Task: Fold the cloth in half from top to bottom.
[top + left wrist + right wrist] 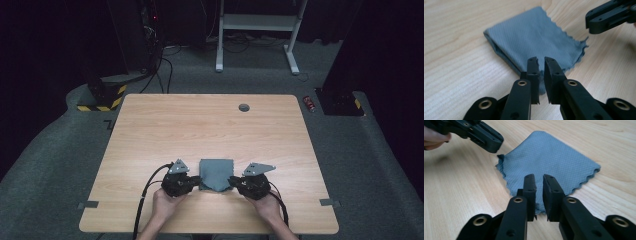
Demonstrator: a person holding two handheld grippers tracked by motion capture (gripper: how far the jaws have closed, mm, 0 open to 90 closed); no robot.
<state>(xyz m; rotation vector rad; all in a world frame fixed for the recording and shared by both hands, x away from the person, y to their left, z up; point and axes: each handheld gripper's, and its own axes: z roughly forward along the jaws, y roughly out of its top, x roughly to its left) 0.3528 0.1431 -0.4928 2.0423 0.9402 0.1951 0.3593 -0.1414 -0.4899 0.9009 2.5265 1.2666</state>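
Here, a folded grey cloth [216, 174] lay at the table's [200, 125] near edge between the left gripper [541, 62] and right gripper [539, 180], each narrowly parted over a near corner, seemingly having just released it.

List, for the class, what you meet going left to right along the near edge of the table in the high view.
Left tongs → folded blue-grey cloth → right tongs.
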